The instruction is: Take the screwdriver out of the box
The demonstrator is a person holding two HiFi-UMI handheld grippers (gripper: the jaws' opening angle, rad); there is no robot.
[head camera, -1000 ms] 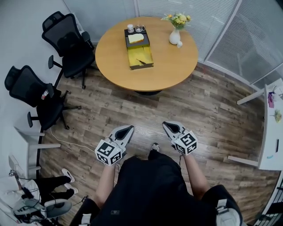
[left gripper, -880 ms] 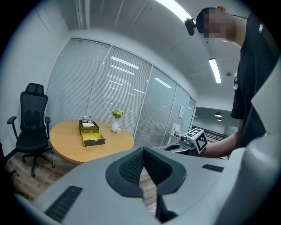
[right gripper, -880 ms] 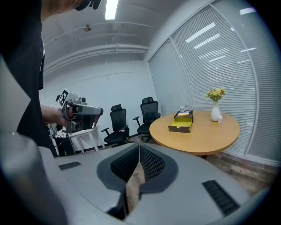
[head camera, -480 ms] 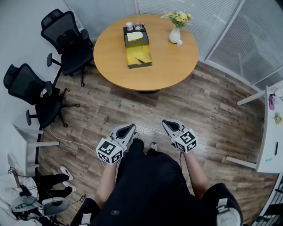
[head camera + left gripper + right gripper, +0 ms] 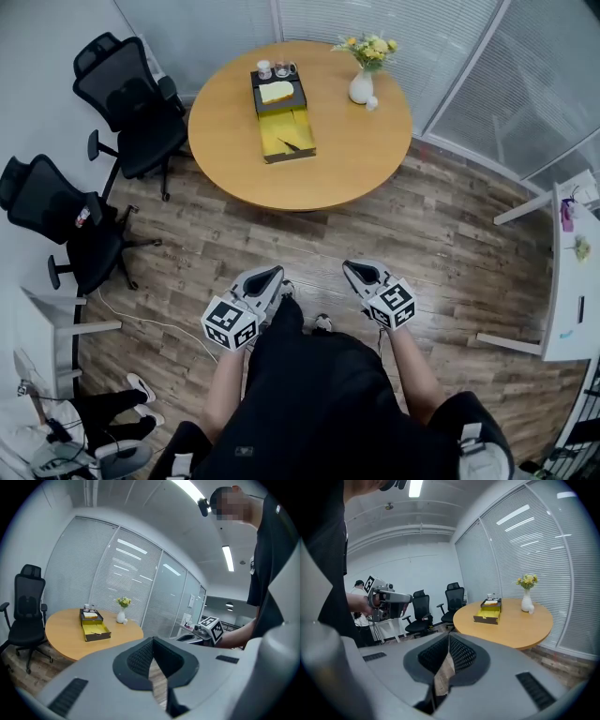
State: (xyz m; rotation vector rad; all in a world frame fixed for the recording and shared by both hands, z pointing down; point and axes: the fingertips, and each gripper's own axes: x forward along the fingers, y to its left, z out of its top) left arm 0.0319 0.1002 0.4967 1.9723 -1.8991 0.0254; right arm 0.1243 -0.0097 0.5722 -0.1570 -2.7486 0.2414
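The open box (image 5: 284,131) with a yellow inside lies on the round wooden table (image 5: 356,155) far ahead of me. A thin dark screwdriver (image 5: 290,144) rests in its yellow near half. My left gripper (image 5: 265,278) and right gripper (image 5: 363,272) are held low in front of my body above the wooden floor, well short of the table. Both are shut with nothing between the jaws. The left gripper view has its jaws (image 5: 152,639) pointing toward the box (image 5: 95,631). In the right gripper view the jaws (image 5: 448,635) point at the same box (image 5: 488,616).
A white vase of flowers (image 5: 360,84) and two glasses (image 5: 272,68) stand on the table beyond the box. Two black office chairs (image 5: 127,94) (image 5: 56,211) stand at the left. A white desk (image 5: 572,272) is at the right, and glass walls with blinds lie behind.
I have stepped forward across the floor, and the table has drifted left in the head view. Both grippers moved with me and stayed shut.
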